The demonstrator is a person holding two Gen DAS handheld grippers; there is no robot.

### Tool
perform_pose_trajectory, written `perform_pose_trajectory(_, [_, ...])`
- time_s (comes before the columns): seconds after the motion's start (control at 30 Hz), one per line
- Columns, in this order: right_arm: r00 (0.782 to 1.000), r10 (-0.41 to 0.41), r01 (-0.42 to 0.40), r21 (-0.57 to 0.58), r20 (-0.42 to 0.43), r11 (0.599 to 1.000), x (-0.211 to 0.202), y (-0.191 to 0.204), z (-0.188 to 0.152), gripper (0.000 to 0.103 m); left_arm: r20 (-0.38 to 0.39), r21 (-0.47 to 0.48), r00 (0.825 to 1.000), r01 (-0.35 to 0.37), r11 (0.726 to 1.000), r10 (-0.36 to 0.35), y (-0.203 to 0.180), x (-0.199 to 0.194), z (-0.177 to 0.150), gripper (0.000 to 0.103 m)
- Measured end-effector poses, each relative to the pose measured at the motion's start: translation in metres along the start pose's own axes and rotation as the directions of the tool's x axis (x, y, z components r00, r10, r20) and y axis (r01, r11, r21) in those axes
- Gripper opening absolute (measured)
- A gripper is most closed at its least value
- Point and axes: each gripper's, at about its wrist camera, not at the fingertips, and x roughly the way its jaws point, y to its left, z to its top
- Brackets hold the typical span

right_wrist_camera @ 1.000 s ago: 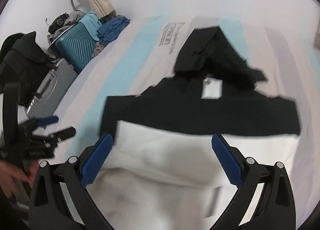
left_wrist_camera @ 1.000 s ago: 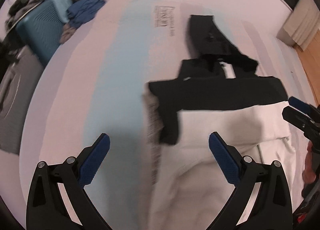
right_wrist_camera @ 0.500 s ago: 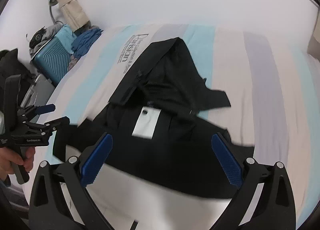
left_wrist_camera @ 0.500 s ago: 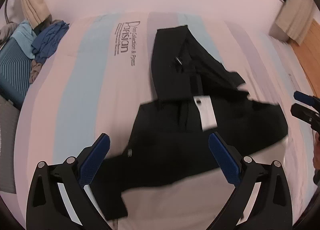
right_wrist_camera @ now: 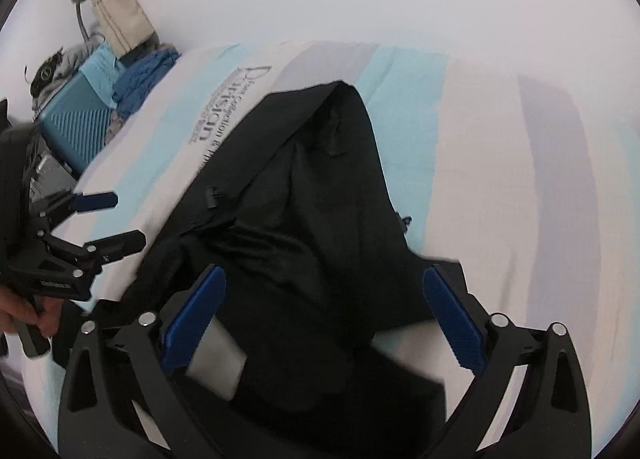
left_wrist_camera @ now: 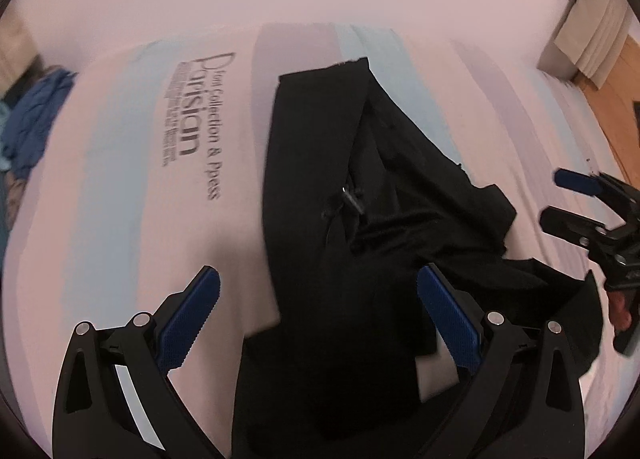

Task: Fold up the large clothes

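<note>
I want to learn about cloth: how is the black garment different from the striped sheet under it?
The black garment is one dark colour; the striped sheet has pale blue, grey and white bands.
The garment is rumpled and bunched; the sheet lies flat.
The sheet carries printed lettering; the garment shows none.
Both are cloth on the bed.

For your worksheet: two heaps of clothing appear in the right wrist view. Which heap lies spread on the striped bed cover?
The black garment, spread across the striped bed cover. The blue clothes are bunched beside the teal suitcase, off the bed's edge.
</note>
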Motion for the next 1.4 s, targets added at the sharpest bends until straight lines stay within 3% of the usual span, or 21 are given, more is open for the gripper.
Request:
perform_pose_trajectory(0.07, [1.0,0.002,-0.002,-0.036,-0.015,0.999,0.02,-0.004,0.005,0.085,-0.001,0.026,1.0,0.002,1.0,-0.002,0.003,0.018,0.008,0.097])
perform_pose_trajectory(0.37, [0.997,-0.005,-0.004,-0.118,-0.075,0.993,0.094,-0.024,0.031,0.084,-0.023,0.053,1.0,0.017,0.998,-0.016,0.022,0.078,0.048,0.097])
perform_pose_trajectory(0.73, [0.994,0.046,-0.042,0.048,-0.101,0.998,0.147,-0.042,0.069,0.081,-0.032,0.0,0.999,0.009,1.0,-0.009,0.031,0.127,0.082,0.097])
perform_pose_trajectory(0.93, [0.99,0.075,-0.07,0.046,-0.122,0.996,0.162,-0.036,0.079,0.069,-0.031,-0.005,0.999,0.038,0.999,-0.038,0.031,0.145,0.101,0.096])
perform_pose_trajectory(1.0, [0.987,0.097,-0.09,0.061,-0.131,0.994,0.163,-0.036,0.077,0.064,-0.068,-0.041,0.996,0.062,0.997,-0.065,0.037,0.156,0.104,0.081])
perform_pose_trajectory(1.07, [0.986,0.106,-0.096,0.075,-0.132,0.993,0.163,-0.038,0.075,0.056,-0.078,-0.072,0.993,0.086,0.994,-0.091,0.043,0.162,0.105,0.077])
perform_pose_trajectory(1.13, [0.985,0.102,-0.091,0.081,-0.142,0.993,0.165,-0.04,0.073,0.046,-0.062,-0.08,0.996,0.056,0.995,-0.062,0.048,0.162,0.105,0.076])
perform_pose_trajectory(1.2, [0.986,0.09,-0.077,0.094,-0.143,0.993,0.166,-0.046,0.07,0.043,-0.057,-0.105,0.998,0.03,0.994,-0.037,0.055,0.163,0.105,0.079])
perform_pose_trajectory(1.27, [0.988,0.074,-0.057,0.121,-0.138,0.991,0.167,-0.052,0.07,0.043,-0.064,-0.11,0.998,0.015,0.994,-0.022,0.059,0.165,0.106,0.082])
perform_pose_trajectory(1.4, [0.988,0.069,-0.05,0.138,-0.135,0.989,0.171,-0.054,0.069,0.057,-0.062,-0.096,0.997,-0.044,0.994,0.038,0.061,0.166,0.108,0.093])
